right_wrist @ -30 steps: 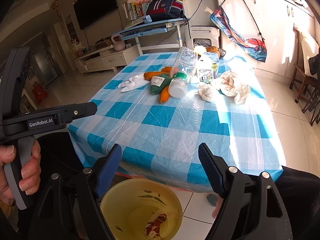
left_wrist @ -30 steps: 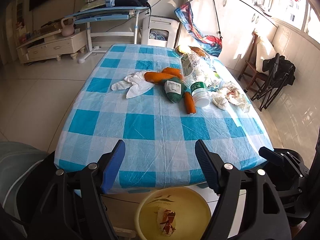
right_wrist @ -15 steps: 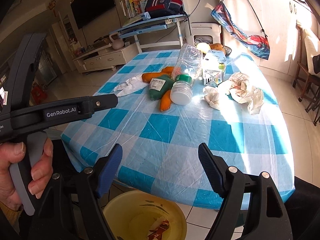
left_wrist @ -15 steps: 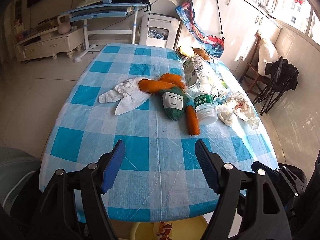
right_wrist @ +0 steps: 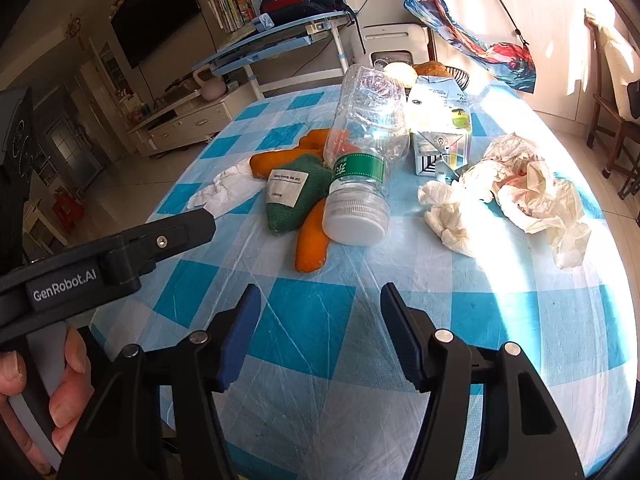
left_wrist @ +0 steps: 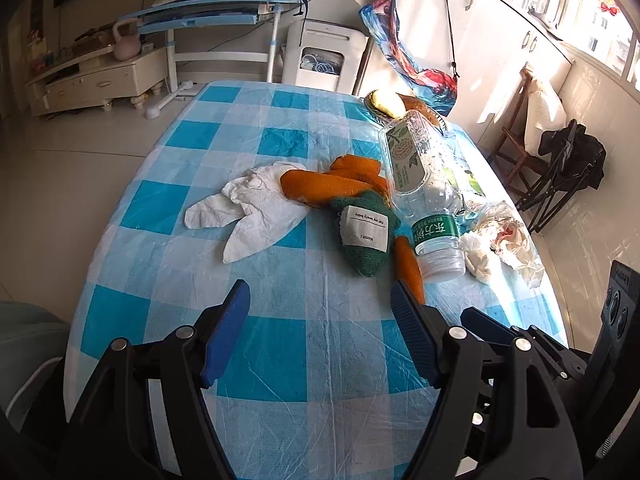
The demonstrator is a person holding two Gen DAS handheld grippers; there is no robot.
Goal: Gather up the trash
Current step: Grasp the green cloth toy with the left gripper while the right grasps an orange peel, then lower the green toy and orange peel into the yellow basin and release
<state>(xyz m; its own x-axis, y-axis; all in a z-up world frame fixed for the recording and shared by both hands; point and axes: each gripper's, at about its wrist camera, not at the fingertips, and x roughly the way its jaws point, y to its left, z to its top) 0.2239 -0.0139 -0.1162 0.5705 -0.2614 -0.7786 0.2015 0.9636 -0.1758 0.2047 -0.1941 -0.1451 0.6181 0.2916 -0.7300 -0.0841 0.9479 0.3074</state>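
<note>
An empty clear plastic bottle (left_wrist: 424, 196) with a green label lies on the blue checked tablecloth (left_wrist: 280, 340), seen also in the right wrist view (right_wrist: 364, 164). Crumpled white tissues (right_wrist: 516, 192) lie to its right, also in the left wrist view (left_wrist: 500, 240). A drink carton (right_wrist: 440, 128) stands behind the bottle. My left gripper (left_wrist: 320, 300) is open and empty above the near part of the table. My right gripper (right_wrist: 320, 304) is open and empty, a short way in front of the bottle.
Orange socks (left_wrist: 332, 184), a green sock with a label (left_wrist: 364, 236) and white socks (left_wrist: 248, 212) lie left of the bottle. A fruit basket (left_wrist: 392, 106) sits at the far edge. A desk (left_wrist: 208, 16) and folding chair (left_wrist: 560, 172) stand beyond the table.
Both grippers have moved forward and up over the table toward the pile. The yellow bin below the table edge has dropped out of view. Both stay open.
</note>
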